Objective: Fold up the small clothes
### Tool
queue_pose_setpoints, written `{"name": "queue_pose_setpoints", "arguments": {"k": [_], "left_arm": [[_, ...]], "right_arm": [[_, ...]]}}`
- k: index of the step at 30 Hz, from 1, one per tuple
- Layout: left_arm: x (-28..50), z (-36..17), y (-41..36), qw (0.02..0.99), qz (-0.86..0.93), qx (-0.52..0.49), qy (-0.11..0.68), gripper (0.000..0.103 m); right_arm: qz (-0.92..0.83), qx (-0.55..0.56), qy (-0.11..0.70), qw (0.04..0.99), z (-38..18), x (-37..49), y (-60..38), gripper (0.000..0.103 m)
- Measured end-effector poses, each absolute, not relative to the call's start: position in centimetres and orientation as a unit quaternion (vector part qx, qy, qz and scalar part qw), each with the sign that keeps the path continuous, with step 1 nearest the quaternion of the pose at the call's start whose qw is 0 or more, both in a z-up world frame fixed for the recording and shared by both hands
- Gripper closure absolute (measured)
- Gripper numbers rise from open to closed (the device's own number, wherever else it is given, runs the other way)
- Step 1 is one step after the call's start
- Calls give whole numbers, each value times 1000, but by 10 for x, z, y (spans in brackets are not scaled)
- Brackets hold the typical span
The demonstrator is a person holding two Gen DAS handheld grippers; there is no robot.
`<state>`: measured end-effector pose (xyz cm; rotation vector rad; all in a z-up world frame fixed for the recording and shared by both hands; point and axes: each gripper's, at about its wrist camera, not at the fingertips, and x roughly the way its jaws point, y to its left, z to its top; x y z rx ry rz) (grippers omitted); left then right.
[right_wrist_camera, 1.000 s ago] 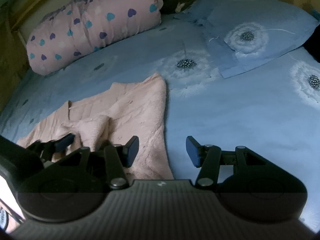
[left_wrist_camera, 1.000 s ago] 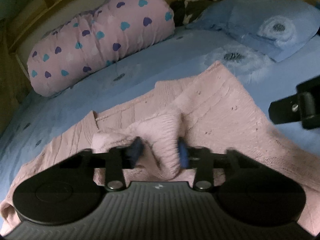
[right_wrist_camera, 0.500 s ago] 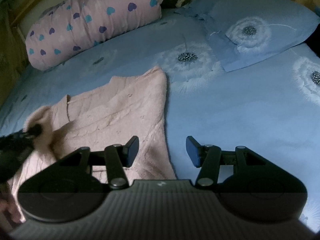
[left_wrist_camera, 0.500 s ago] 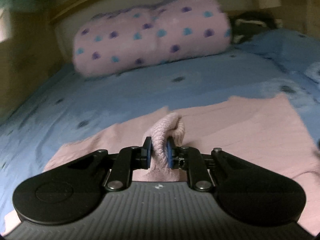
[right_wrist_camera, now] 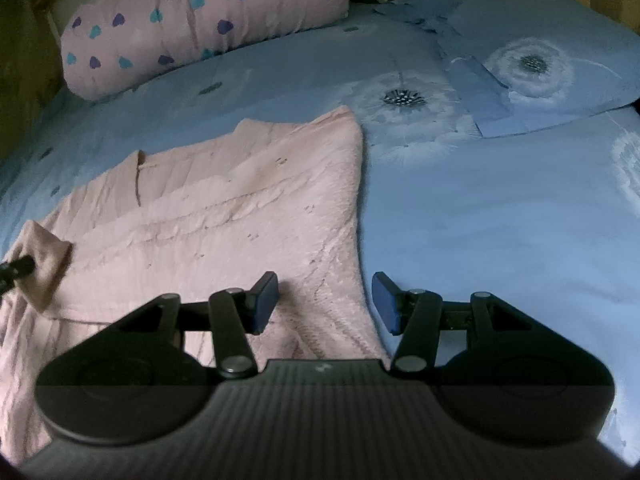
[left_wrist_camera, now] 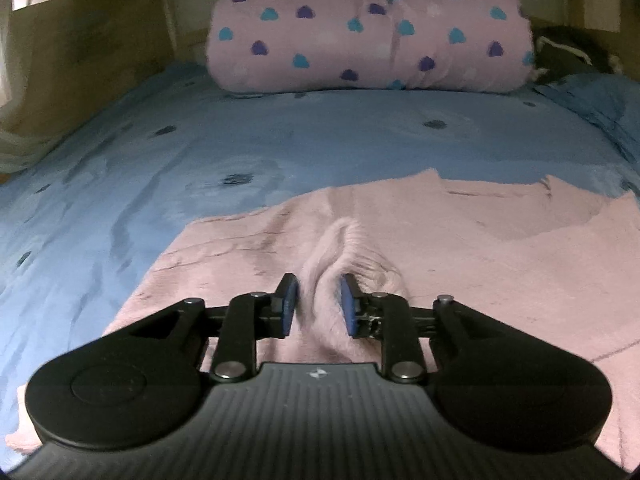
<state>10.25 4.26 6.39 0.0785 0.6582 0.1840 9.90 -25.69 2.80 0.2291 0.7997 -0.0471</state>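
A pink knitted sweater [right_wrist_camera: 240, 200] lies flat on the blue bedsheet [right_wrist_camera: 500, 220]; it also shows in the left wrist view [left_wrist_camera: 460, 248]. My left gripper [left_wrist_camera: 316, 304] sits low on the sweater with its jaws parted a little around a bunched sleeve cuff [left_wrist_camera: 340, 248]; the pads no longer squeeze it. In the right wrist view the cuff [right_wrist_camera: 44, 260] shows at the far left next to the left gripper's tip [right_wrist_camera: 16, 268]. My right gripper [right_wrist_camera: 326, 300] is open and empty above the sweater's right edge.
A pink rolled blanket with hearts [left_wrist_camera: 372, 28] lies at the head of the bed, also in the right wrist view [right_wrist_camera: 200, 20]. A blue pillow with a dandelion print [right_wrist_camera: 540, 52] lies at the back right. A dark cloth [left_wrist_camera: 568, 52] sits behind it.
My left gripper carried the sleeve cuff out to the left across the sweater, lowered it, and has opened its jaws from the tight pinch. The right gripper stayed open and nearly still.
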Motion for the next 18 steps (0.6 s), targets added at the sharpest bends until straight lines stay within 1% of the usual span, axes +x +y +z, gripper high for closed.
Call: {"name": "queue_pose_setpoints", "arguments": {"k": [6,10,14,18], "left_arm": [[94,69,68,940,82,-5,331,70],[94,72,73,944,61,-27,322,56],[106,66,69,948,40,-22,314,55],[122,51,76,944,26,-36,328,55]], "right_arm": [[-25,113,389,914,27,101,-258,49],[-28,119,390,913,25,103,-258,49],[-28,119,393,911,21,105,-259,49],[-28,130,388,912,19,109,-263,49]]}}
